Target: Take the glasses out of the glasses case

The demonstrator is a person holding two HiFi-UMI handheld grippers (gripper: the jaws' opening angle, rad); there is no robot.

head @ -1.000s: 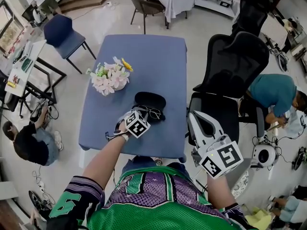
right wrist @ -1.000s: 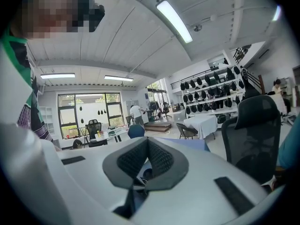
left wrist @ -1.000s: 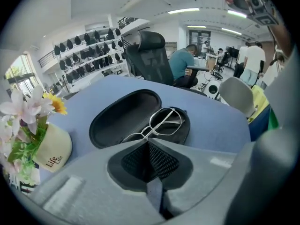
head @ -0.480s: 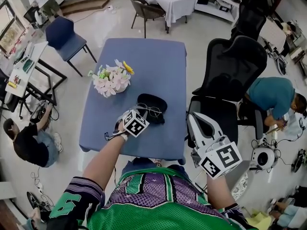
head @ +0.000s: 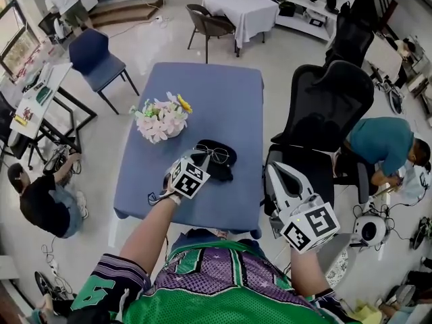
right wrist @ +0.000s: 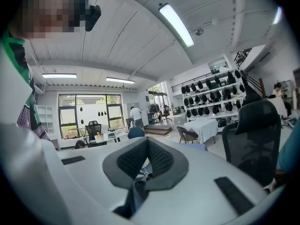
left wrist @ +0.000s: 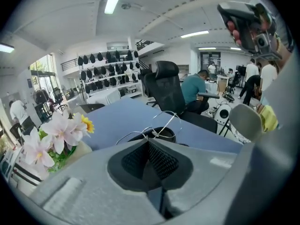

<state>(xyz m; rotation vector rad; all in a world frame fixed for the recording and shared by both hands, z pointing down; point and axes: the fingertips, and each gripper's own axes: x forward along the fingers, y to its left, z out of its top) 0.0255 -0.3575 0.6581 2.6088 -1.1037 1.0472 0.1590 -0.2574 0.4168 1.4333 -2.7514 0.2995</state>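
Blue table (head: 223,93) bears flowers (head: 160,119), glasses case (head: 226,171); office chair (head: 331,106) beside.

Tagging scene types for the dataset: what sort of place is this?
Probably an open-plan office or lab workspace. A black office chair stands beside a blue-covered table, wall shelves are lined with dark rounded items, and there is a long ceiling light overhead.

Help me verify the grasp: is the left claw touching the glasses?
Touching. The left gripper view shows the left claw shut on the thin wire frame of the glasses near the bridge, with no gap visible there.
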